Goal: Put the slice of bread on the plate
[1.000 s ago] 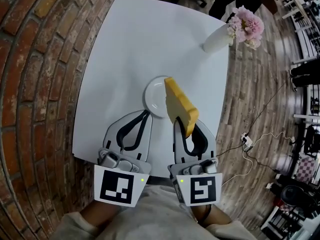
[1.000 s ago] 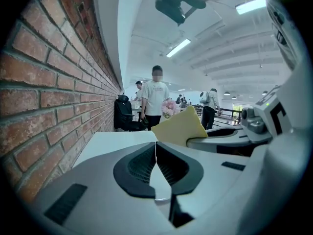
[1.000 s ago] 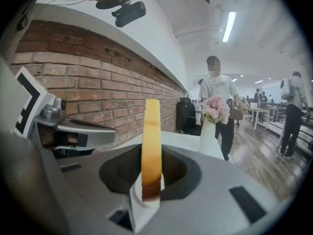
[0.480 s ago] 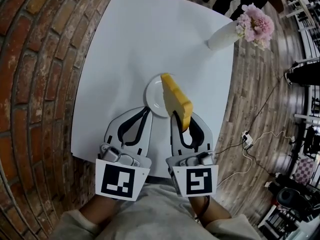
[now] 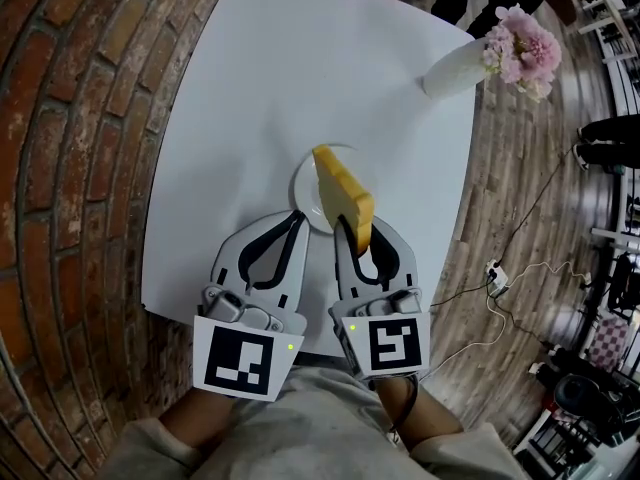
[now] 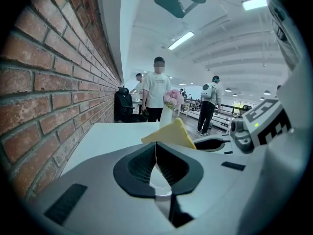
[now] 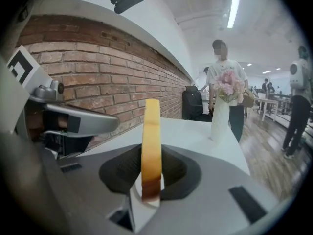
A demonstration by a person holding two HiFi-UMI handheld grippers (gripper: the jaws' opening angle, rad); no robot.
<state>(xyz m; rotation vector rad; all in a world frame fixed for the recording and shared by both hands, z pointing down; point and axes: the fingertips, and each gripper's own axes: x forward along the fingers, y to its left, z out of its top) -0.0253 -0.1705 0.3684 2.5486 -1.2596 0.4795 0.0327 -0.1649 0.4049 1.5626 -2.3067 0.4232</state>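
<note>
Now R gripper (image 5: 351, 230) clamps bread slice (image 5: 342, 194) upright betw. jaws, at plate (image 5: 304, 190).

1. This is a large open-plan workroom, more lab or test hall than home. Its high white ceiling carries long strip lights (image 6: 181, 40).
2. A bare brick wall (image 7: 122, 77) runs along one side, above a wood-plank floor (image 5: 510, 198).
3. Cables (image 5: 492, 273) trail loose across that floor.
4. Several people (image 6: 156, 89) stand about, with work tables (image 7: 266, 103) behind them.
5. A white table (image 5: 300, 78) bears a vase of pink flowers (image 5: 455, 68).
</note>
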